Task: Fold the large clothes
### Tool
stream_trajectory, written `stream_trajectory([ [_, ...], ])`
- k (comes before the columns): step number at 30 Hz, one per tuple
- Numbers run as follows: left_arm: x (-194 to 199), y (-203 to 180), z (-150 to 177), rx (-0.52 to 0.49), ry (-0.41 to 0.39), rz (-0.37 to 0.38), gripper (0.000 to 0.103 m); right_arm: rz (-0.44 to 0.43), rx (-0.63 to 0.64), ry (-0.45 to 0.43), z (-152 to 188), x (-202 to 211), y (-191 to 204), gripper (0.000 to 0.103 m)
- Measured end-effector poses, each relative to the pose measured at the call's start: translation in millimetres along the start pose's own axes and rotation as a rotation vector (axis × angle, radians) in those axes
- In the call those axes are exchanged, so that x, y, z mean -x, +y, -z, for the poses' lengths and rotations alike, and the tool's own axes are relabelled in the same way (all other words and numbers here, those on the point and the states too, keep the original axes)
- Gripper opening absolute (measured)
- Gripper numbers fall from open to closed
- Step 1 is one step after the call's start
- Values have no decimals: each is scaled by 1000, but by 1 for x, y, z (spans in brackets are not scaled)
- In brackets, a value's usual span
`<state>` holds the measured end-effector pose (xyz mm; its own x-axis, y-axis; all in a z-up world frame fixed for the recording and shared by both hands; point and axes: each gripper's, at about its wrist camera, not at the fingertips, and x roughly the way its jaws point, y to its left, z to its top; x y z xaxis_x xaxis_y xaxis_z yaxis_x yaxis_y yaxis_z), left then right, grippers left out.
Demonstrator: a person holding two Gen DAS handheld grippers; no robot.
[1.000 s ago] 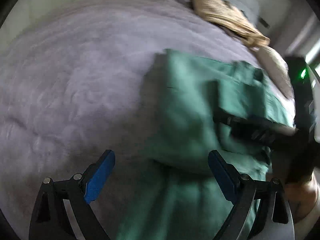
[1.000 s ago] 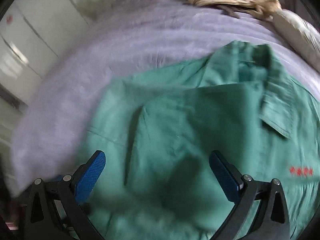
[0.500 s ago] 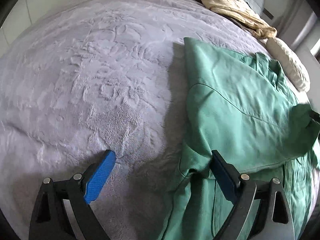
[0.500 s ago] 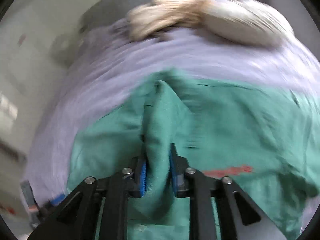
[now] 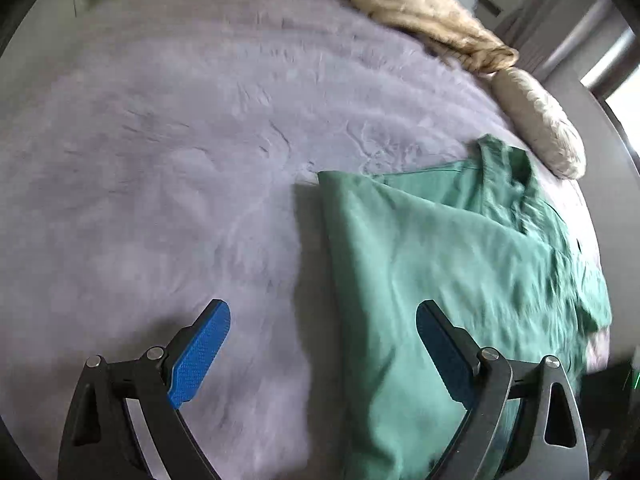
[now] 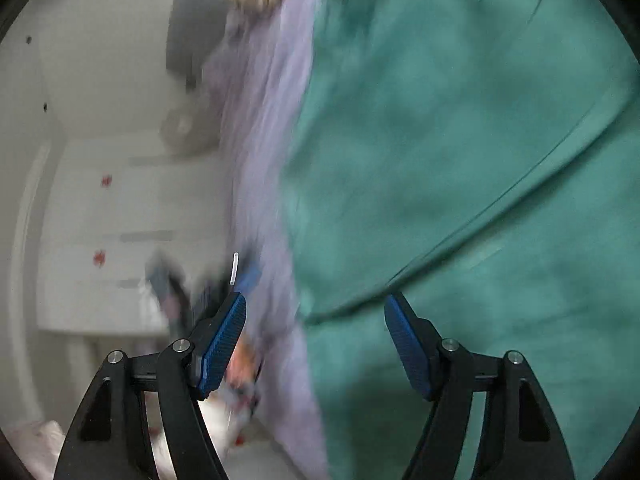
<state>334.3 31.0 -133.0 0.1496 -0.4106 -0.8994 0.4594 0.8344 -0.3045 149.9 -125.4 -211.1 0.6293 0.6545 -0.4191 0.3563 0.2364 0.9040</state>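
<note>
Left wrist view: the left gripper (image 5: 322,340) hangs spread wide, empty, over a lavender blanket (image 5: 168,168) beside the green shirt (image 5: 440,264); the right gripper (image 6: 316,336) gapes empty too.

Bed surroundings: a plush cover, two pale bundles and white cabinetry.

A soft lilac-grey plush blanket (image 5: 168,168) with a faint embossed pattern covers the bed across most of the left wrist view. At its far edge lies a crumpled beige striped cloth (image 5: 424,16), bunched into a long heap, and just beside the lower end of that heap rests an off-white oblong cushion (image 5: 540,124) near the bed's right side. The right wrist view is blurred; it shows the same blanket (image 6: 260,160) as a narrow strip, and beyond the bed a white cabinet front with small red marks (image 6: 100,216).
</note>
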Motion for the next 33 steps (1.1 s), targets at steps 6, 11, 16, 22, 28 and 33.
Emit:
stream_trajectory([
  [6, -40, -10, -15, 0, 59, 5, 80, -24, -100, -12, 11, -78, -10, 71],
  [11, -21, -6, -22, -31, 37, 97, 4, -78, -147, -20, 1, -102, -5, 3],
  [16, -23, 9, -16, -56, 52, 108, 4, -98, -41, 61, -1, -138, 18, 3],
  [22, -28, 6, -9, -68, 21, 75, 4, 23, -81, 156, 0, -166, -11, 7],
  [28, -17, -2, -7, -99, -1, 18, 4, 205, 195, 42, 5, -53, 27, 73],
  [33, -17, -9, -2, -104, -28, -24, 4, 667, 274, -340, -23, 79, 9, 73],
])
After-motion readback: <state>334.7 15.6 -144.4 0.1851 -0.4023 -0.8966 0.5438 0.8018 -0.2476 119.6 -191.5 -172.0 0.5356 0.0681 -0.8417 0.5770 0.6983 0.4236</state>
